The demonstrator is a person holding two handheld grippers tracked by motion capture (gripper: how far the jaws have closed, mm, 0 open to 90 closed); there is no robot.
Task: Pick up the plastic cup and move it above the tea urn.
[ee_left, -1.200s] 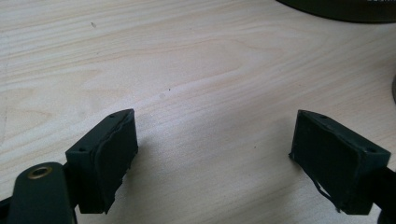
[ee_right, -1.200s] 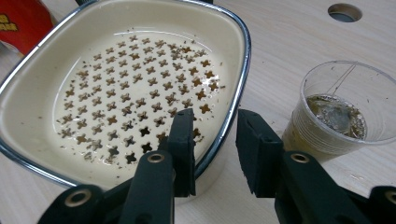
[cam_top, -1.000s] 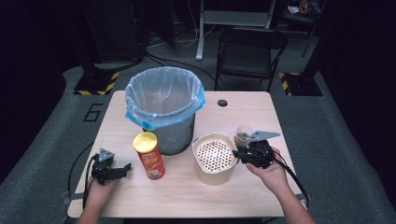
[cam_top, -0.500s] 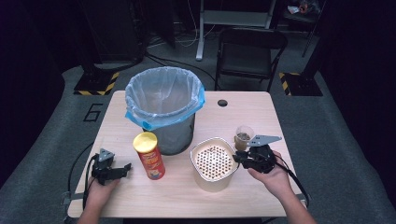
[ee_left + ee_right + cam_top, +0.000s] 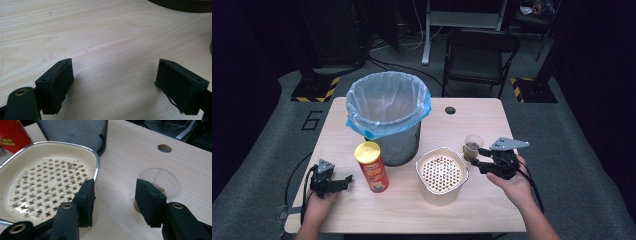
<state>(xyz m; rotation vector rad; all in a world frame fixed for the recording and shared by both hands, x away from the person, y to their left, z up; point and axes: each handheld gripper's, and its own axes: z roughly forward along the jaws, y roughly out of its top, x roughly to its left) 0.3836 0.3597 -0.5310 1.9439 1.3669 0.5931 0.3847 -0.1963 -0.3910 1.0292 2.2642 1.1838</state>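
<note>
**Right gripper loosens beside the strainer tub**

High view: taking the blue-lined wire bin [image 5: 388, 117] as landmark, the cream perforated tub [image 5: 441, 174] stands just in front of it to the right, the red crisp can [image 5: 372, 167] in front to the left. The right gripper [image 5: 476, 156] lies level beside the tub, hand wrapped under it, and its jaws have just been opening. A small clear cup [image 5: 473, 146] sits touching or nearly touching its far jaw.

Left gripper view: the left gripper [image 5: 113, 77] rests low over bare table [image 5: 100, 32], released, nothing between the pads.

Right gripper view: the jaws stand apart on nothing, one against the tub's metal rim [image 5: 96, 167], the other before the cup. A careless sweep could likely topple the light cup and spill its brown contents.
</note>
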